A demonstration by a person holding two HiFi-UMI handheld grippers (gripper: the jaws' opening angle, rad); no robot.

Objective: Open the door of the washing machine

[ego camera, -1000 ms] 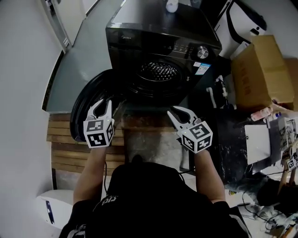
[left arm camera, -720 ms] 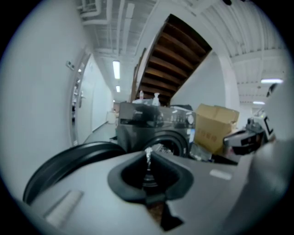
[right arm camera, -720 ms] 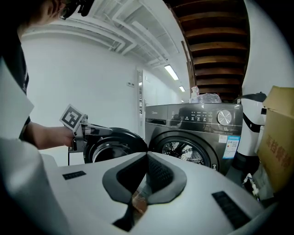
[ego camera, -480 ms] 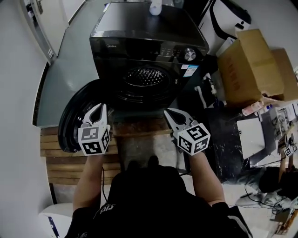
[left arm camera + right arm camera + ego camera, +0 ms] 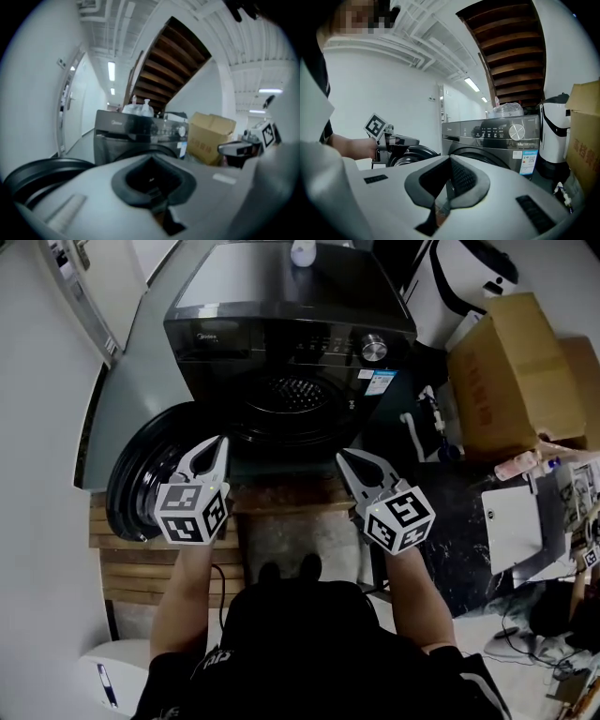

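While the person stands facing the washing machine, its round door is swung fully open to the left, hanging off the left side of the dark front and well clear of the drum opening. Below the door, wooden slats run along the left edge of the floor. The left gripper is held just in front of the open door's right rim in the head view, touching nothing; its jaws are pressed together with nothing between them. The drum opening gapes uncovered in the middle of the machine's front, showing the perforated steel inside. A white bottle stands on the machine's top near its back edge, and a silver dial sits at the right end of the control panel, with a blue-and-white label just beneath it. The right gripper hovers in front of the machine's lower right corner, apart from it; its jaws are likewise closed and empty. Farther right, a cardboard box rests on the floor beside the machine.
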